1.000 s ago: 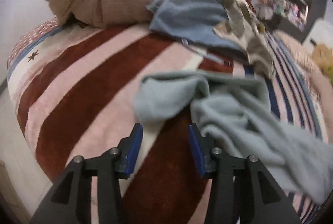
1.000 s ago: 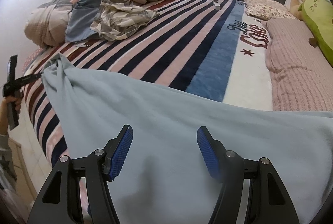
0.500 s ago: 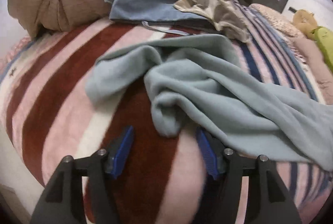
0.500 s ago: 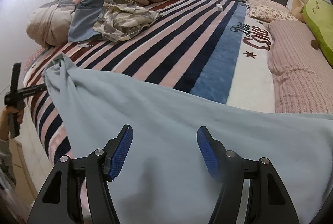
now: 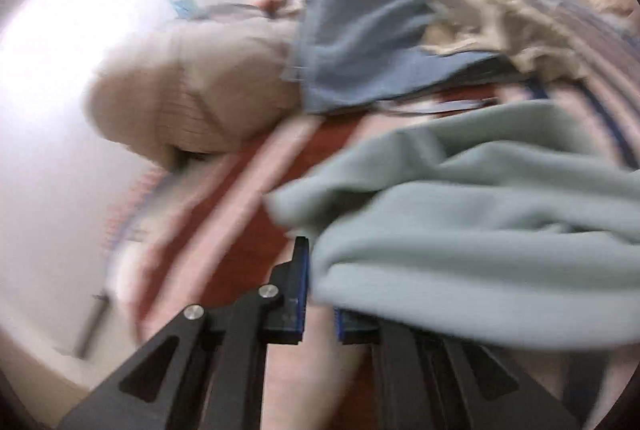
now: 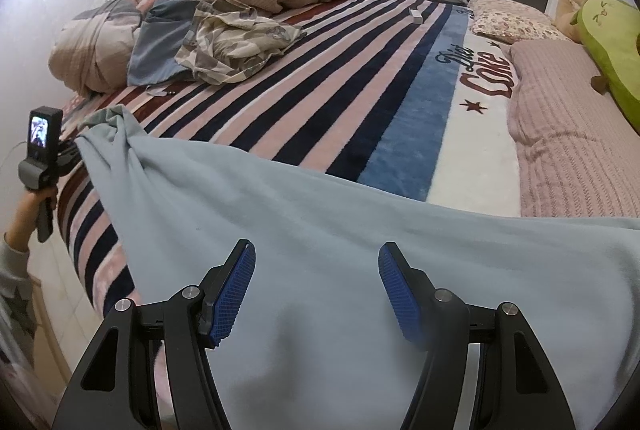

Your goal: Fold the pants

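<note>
The pants (image 6: 320, 230) stretched lengthwise between the tools: the left tool (image 5: 320, 294) was closing on one end, while the right tool (image 6: 316, 290) hovered open above the other.

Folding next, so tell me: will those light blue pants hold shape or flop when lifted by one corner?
Likely floppy: the light blue pants drape and bunch into soft folds. Their fleecy look suggests they'll cling to the striped blanket rather than slide.

Left wrist view smeared by motion blur, glare upper left; right view sharp.
</note>
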`<state>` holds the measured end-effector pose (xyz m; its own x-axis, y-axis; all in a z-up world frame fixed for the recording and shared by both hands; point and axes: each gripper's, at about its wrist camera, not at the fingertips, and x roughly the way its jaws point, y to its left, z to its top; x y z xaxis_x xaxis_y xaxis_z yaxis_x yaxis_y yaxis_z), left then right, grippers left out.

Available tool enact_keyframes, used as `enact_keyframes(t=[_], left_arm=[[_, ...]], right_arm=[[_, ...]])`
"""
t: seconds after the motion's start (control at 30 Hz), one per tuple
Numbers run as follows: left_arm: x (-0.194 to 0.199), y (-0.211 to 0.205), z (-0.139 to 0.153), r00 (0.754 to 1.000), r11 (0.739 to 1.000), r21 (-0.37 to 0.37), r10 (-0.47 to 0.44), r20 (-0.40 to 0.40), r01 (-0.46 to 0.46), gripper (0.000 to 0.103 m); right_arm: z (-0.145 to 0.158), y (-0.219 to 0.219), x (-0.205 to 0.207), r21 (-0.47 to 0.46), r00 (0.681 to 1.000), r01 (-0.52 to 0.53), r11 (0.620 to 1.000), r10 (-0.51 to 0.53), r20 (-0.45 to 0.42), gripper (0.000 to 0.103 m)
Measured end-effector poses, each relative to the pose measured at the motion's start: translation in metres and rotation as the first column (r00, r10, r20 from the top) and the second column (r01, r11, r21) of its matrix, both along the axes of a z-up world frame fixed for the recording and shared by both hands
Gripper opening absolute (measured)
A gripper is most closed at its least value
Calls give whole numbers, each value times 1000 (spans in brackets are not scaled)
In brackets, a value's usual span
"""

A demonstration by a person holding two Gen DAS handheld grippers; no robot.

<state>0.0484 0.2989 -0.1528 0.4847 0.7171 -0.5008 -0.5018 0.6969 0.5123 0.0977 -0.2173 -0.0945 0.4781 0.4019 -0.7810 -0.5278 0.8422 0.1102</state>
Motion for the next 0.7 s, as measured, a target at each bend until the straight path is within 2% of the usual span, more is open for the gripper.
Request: enact_keyframes(t=[0.03,0.07,0.1,0.13,0.23,0.27,0.33,0.4,0.47,0.57,0.6,0.63,0.67,0.7], left_arm=[[-3,7,0,999,999,27,40,6,-40,9],[-6,17,0,998,998,5,70,8,-70,10],[-8,30,-2,997,994,-79,82,0,-81,10],[-10,37,-4,996,989,-116,86,-11,-87,10],[-16,46,-9,987,987,-26,158,-32,-159,10],[-20,51,-8,983,982,-50,181,-20,-182,10],[-31,63,1,979,970,-145,202,28,-196,20],[-38,61,13,980,967,-190,185,75,-168,48],[-40,49,26,984,967,-245,113,137,-76,53],[-35,33,36,984,937,-347,20,175,43,53],[-29,26,35,986,937,-343,0,166,58,53],[-22,18,35,989,949,-309,-15,147,60,53],[-14,13,32,992,965,-257,-21,125,53,53],[-3,8,26,996,985,-171,-13,83,27,53]], right_arm=[[0,0,0,-1,1000,0,1000,0,0,60],[-1,0,0,-2,1000,1,1000,-1,-1,60],[-1,0,0,-2,1000,1,1000,-1,-3,60],[-2,0,0,-4,1000,0,1000,0,-6,60],[-4,2,1,-9,1000,2,1000,-2,-11,60],[-4,3,2,-7,1000,2,1000,-2,-13,60],[-4,4,2,-8,1000,-1,1000,1,-14,60],[-4,6,2,-9,1000,-6,1000,6,-10,60],[-4,8,2,-7,1000,-8,1000,8,-9,60],[-3,9,1,-2,1000,-11,1000,11,-7,60],[-4,10,1,-1,1000,-13,1000,13,-7,60],[-4,9,1,0,1000,-15,1000,15,-6,60],[-3,10,0,0,1000,-16,1000,16,-6,60],[-3,10,0,0,1000,-17,1000,17,-5,60]])
